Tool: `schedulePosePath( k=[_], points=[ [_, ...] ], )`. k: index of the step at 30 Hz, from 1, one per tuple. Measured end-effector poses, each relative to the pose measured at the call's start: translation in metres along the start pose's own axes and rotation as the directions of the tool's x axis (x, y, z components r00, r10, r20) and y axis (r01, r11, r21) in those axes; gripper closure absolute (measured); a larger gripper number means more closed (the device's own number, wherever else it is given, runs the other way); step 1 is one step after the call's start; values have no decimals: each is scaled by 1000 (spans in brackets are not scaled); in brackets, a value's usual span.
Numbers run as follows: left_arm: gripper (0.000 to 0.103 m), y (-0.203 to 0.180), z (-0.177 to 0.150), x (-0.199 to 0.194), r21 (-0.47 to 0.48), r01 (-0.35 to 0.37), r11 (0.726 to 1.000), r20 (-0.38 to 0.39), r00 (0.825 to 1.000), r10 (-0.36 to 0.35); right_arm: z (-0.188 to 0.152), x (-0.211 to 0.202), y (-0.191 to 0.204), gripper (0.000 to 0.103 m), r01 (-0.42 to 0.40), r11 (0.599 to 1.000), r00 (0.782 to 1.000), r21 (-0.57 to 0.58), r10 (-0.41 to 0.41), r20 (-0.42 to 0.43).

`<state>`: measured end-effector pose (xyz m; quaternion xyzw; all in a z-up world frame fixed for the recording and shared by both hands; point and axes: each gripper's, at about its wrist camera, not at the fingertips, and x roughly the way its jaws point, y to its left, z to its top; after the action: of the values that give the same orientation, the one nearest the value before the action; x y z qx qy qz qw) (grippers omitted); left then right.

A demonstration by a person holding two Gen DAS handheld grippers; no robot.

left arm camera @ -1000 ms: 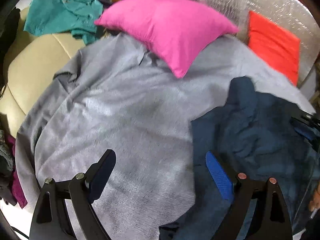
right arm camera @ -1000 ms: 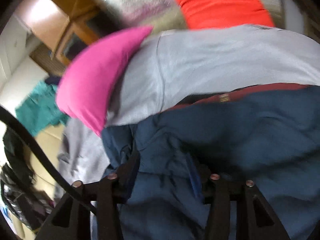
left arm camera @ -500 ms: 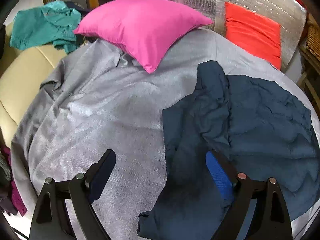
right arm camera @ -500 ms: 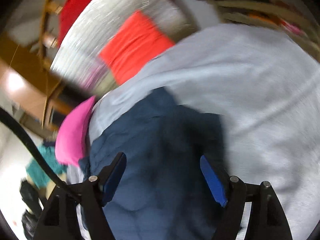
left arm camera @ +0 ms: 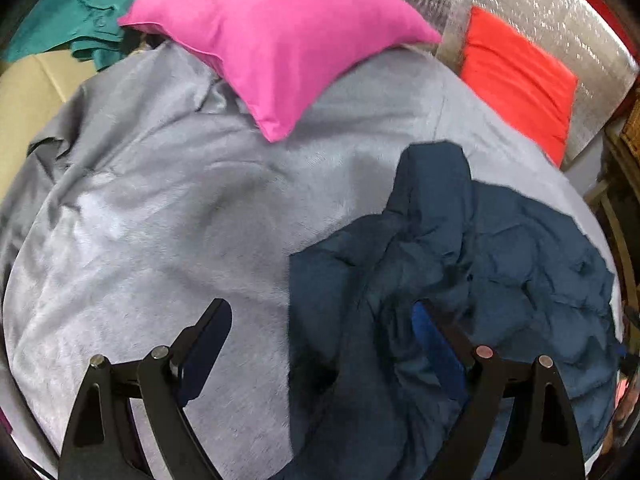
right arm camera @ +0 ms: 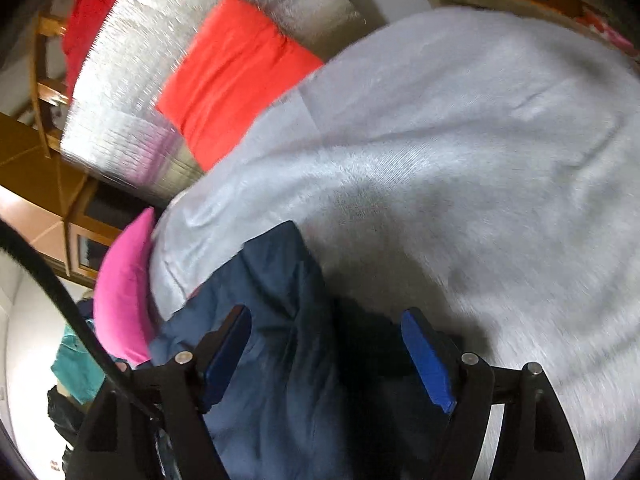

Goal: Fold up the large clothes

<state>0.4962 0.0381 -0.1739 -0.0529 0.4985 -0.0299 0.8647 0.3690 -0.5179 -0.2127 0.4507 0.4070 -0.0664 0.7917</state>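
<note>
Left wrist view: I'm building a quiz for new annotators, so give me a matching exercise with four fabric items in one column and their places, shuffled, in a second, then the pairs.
Things:
1. pink pillow
2. navy garment
3. teal shirt
4. orange-red cushion

Places:
A. top left, beyond the grey blanket
B. against the silvery backrest, top right
C. crumpled on the blanket, lower right
D. top centre, corner resting on the blanket

Pairs: 1-D, 2-C, 3-A, 4-B
</note>
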Motion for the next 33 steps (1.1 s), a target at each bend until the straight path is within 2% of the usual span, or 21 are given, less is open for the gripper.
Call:
schedulePosePath(
  k=[4, 6, 7, 8, 11, 12, 14, 15, 17, 21, 22, 23, 25, 29, 33],
  points=[
    [11, -11, 5, 7, 30, -10, 1000, 15, 1000, 10, 6, 40, 5, 22, 2, 999, 991, -36, -6, -134],
    [11, -14, 9, 14, 30, -24, 999, 6, 1000, 24, 2, 44, 13, 28, 31, 993, 991, -111, -45, -126],
    [11, -13, 13, 21, 25, -44, 999, -8, 999, 44, 1, 45, 21, 52, 23, 988, 990, -151, -43, -131],
    [12, -12, 14, 24, 19, -51, 999, -12, 999, 51, 2, 47, 25, 60, 15, 987, 989, -161, -38, -140],
    [13, -8, 22, 27, -12, -42, 999, 15, 999, 42, -3, 33, 42, 70, 45, 970, 996, -241, -61, -63],
    [13, -7, 23, 27, -15, -48, 999, 25, 999, 48, -6, 25, 44, 71, 49, 964, 998, -261, -55, -15],
    [13, -5, 26, 32, -20, -81, 997, 24, 996, 81, -8, 27, 40, 74, 104, 959, 995, -262, -98, 35],
    [13, -3, 26, 37, -31, -85, 996, 8, 996, 85, -8, 34, 32, 74, 124, 963, 992, -238, -121, 26],
    [13, 1, 26, 42, -57, -64, 996, -20, 998, 63, -6, 46, 20, 73, 95, 982, 995, -164, -100, -22],
    [13, 2, 24, 21, -48, -89, 995, 14, 996, 90, -12, 22, 28, 65, 89, 983, 996, -158, -88, 10],
    [13, 3, 24, 15, -49, -90, 995, 24, 996, 91, -14, 14, 27, 48, 73, 986, 997, -148, -72, 12],
    [13, 5, 22, 6, -51, -84, 995, 35, 996, 86, -17, 1, 25, 39, 49, 989, 999, -138, -47, 21],
    [13, 6, 19, -7, -49, -69, 996, 46, 996, 71, -27, -26, 19, 34, 11, 993, 998, -118, -4, 65],
    [13, 6, 5, -26, -20, -50, 999, 44, 998, 50, -47, -66, -6, 30, -43, 998, 995, -55, 48, 86],
    [13, 2, -13, -33, 4, -35, 999, 10, 999, 35, -69, -90, -34, 29, -90, 996, 994, 3, 89, 65]
  ],
)
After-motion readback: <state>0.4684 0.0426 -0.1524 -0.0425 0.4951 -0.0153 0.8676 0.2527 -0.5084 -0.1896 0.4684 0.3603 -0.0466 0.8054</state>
